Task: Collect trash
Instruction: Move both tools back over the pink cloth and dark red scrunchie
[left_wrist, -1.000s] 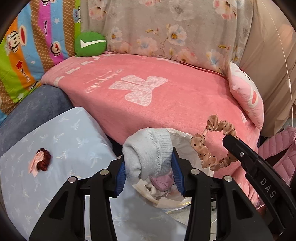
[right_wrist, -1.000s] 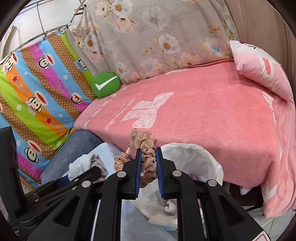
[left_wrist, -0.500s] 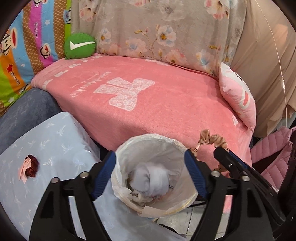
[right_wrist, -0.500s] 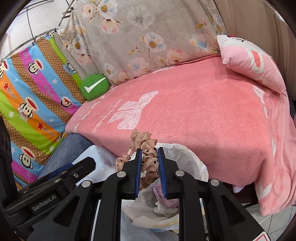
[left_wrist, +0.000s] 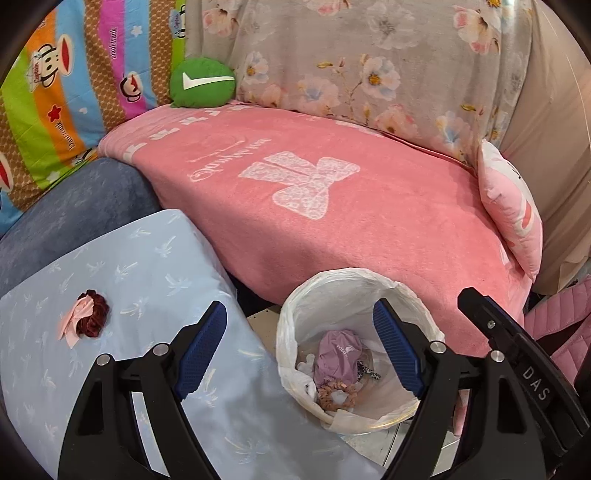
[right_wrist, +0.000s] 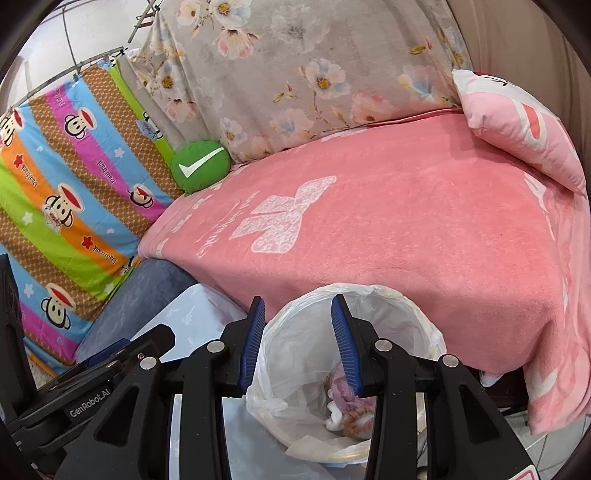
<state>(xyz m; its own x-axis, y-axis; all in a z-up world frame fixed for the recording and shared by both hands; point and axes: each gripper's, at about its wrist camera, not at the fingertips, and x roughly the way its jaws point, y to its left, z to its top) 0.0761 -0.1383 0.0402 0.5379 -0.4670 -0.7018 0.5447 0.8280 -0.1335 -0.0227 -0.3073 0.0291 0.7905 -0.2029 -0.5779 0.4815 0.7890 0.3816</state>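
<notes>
A round bin lined with a white bag stands on the floor against the pink bed. Inside lie a lilac cloth, a beige scrunchie and other scraps. My left gripper hangs open over the bin's left rim, nothing between its fingers. My right gripper is above the bin too; its jaws are opening and empty. A dark red scrunchie with a pink ribbon lies on the pale blue cushion to the left.
The pink blanket covers the bed behind the bin. A green check-mark pillow and a pink pillow sit on it. A striped monkey sheet hangs at left. Pink quilted fabric lies at the right.
My left gripper opened and dropped the grey sock into the bin, then shifted left. My right gripper opened and the beige scrunchie fell into the bin.
</notes>
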